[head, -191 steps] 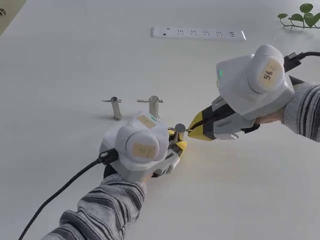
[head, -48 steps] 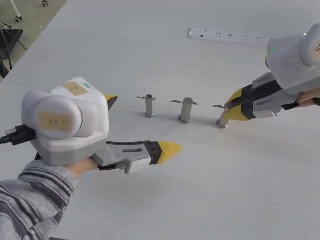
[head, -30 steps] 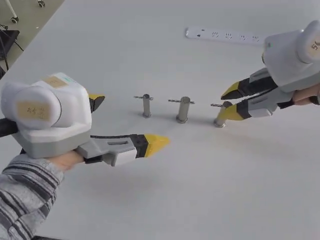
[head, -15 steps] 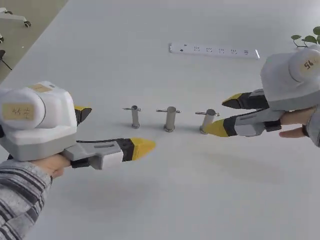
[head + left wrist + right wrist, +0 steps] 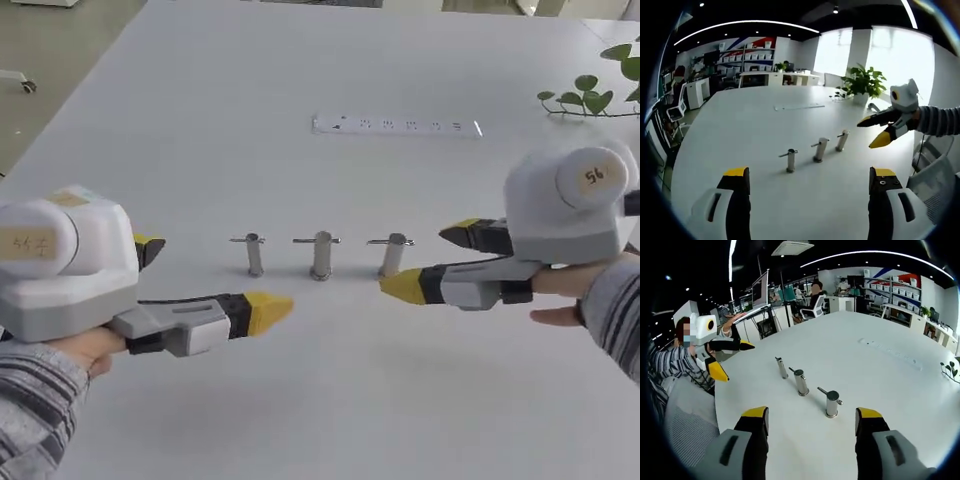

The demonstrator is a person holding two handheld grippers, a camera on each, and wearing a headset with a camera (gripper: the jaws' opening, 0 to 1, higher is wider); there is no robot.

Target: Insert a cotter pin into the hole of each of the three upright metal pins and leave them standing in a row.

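Note:
Three upright metal pins stand in a row on the white table: left pin (image 5: 254, 256), middle pin (image 5: 321, 257), right pin (image 5: 392, 255). Each has a thin cotter pin across its top. From the left gripper view they read as left pin (image 5: 790, 160), middle pin (image 5: 820, 149), right pin (image 5: 842, 140). My left gripper (image 5: 210, 278) is open and holds nothing, left of the row and nearer me. My right gripper (image 5: 428, 258) is open and holds nothing, its fingertips just right of the right pin (image 5: 831, 403) and apart from it.
A white power strip (image 5: 395, 125) lies beyond the pins. A green plant (image 5: 590, 95) sits at the far right. The table's left edge (image 5: 70, 110) drops to the floor. There is bare tabletop in front of the row.
My right gripper opened and drew back to the right off the third pin. My left gripper, at that pin 6.4 s ago, moved away left. The head camera shifted.

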